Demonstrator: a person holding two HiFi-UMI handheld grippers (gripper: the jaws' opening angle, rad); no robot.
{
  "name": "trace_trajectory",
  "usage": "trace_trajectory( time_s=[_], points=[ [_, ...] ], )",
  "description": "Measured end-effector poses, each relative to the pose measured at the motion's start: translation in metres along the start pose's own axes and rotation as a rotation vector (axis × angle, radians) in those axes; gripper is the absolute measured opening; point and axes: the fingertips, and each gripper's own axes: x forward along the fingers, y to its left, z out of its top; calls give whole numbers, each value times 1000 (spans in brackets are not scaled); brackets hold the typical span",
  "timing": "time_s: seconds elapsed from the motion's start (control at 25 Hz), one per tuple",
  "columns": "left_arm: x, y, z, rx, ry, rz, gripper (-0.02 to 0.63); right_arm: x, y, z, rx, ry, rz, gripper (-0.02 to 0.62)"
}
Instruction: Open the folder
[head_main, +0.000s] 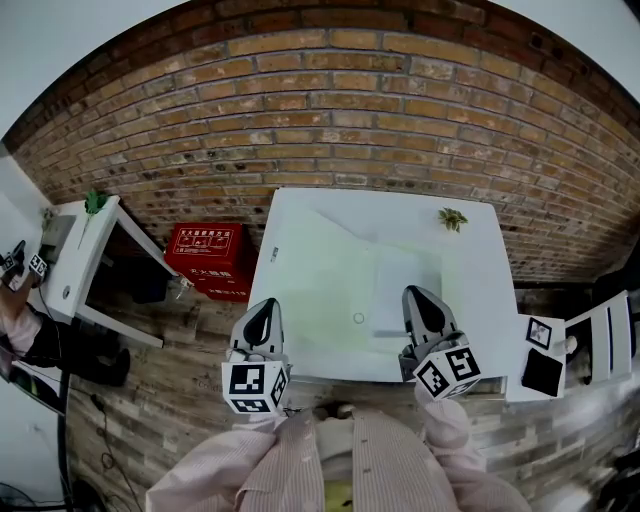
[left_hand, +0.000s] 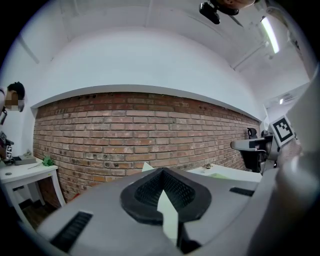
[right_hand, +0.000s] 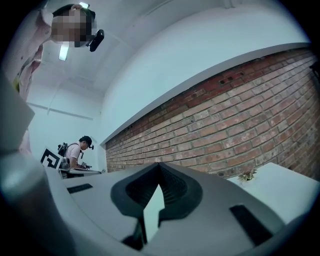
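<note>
A pale green folder (head_main: 325, 285) lies flat on the white table (head_main: 470, 330), with a white sheet (head_main: 400, 290) on its right half and a small ring (head_main: 358, 318) near the front. My left gripper (head_main: 262, 312) hovers at the table's front left corner, just off the folder's edge. It is shut and holds nothing. My right gripper (head_main: 420, 298) hangs over the front right part, beside the white sheet, its jaws also shut and empty. In the left gripper view the left gripper (left_hand: 161, 172) points level at the brick wall. In the right gripper view the right gripper (right_hand: 159, 167) points slightly upward.
A small green plant (head_main: 452, 218) sits at the table's far right corner. A red box (head_main: 210, 258) stands on the floor to the left, next to a white side table (head_main: 85, 250). A chair (head_main: 600, 345) stands at the right. Another person (right_hand: 79, 150) works at a desk.
</note>
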Motion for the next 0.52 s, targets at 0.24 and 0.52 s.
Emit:
trace_trajectory(
  time_s=[0.24,0.52],
  points=[
    [4,0,-3,2,10,-6,-8,2,0,-3,-18,12,-2,3],
    [8,-2,-7,-1,24,-14,-8,2,-1,-10,-39,30,-7,3]
  ],
)
